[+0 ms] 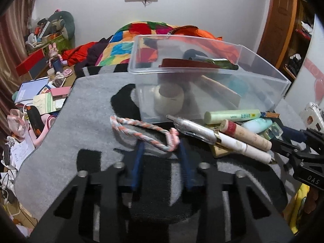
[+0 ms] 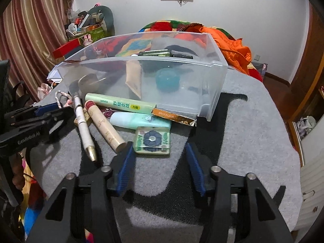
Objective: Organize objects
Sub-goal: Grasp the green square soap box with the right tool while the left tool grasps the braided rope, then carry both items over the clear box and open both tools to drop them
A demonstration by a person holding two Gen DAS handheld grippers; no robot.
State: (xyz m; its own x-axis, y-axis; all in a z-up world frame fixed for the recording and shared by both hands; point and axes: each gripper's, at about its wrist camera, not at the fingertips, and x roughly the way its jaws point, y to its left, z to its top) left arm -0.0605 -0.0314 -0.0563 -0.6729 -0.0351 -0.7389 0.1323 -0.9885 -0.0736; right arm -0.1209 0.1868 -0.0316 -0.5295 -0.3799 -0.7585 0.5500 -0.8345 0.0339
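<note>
Between left gripper (image 1: 161, 144) fingers: braided cord (image 1: 141, 131), unclamped.

The left gripper (image 1: 161, 144) hovers low near the clear bin (image 1: 202, 81), blue fingers apart around a braided cord (image 1: 141, 131). The right gripper (image 2: 160, 151) sits further from that bin, jaws spread wide, holding nothing.

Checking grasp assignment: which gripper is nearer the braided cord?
Left. The left gripper has its open fingers right at the braided cord's near end. The right gripper is open by the green floral case, across the pile.
</note>
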